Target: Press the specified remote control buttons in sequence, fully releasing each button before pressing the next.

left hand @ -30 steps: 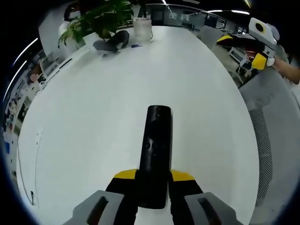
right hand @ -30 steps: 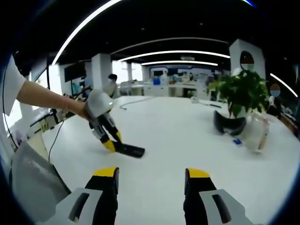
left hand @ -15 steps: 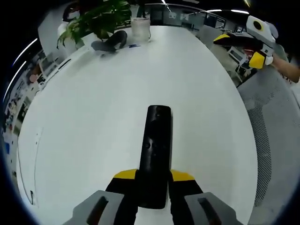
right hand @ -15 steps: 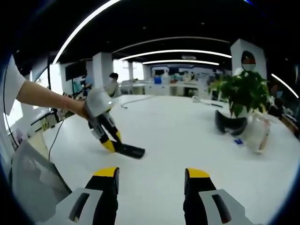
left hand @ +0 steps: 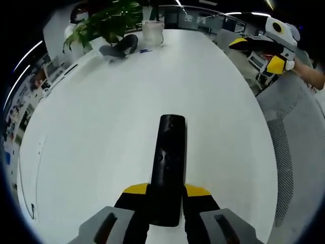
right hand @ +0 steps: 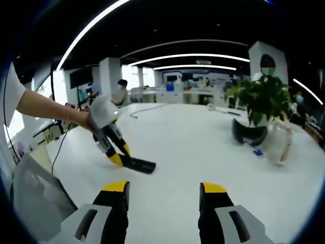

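Left gripper (left hand: pixel 165 195) clamped on the black remote control (left hand: pixel 167 165), right gripper (right hand: pixel 165 195) held wide with nothing between its jaws.

In the left gripper view the remote runs from lower centre up toward mid-frame over the white table (left hand: pixel 101 127); in the right gripper view it lies at centre left, its far end low on the table; a potted plant (right hand: pixel 261 101), a dark rounded object (right hand: pixel 249 134) and a clear container (right hand: pixel 277 142) sit at the right.
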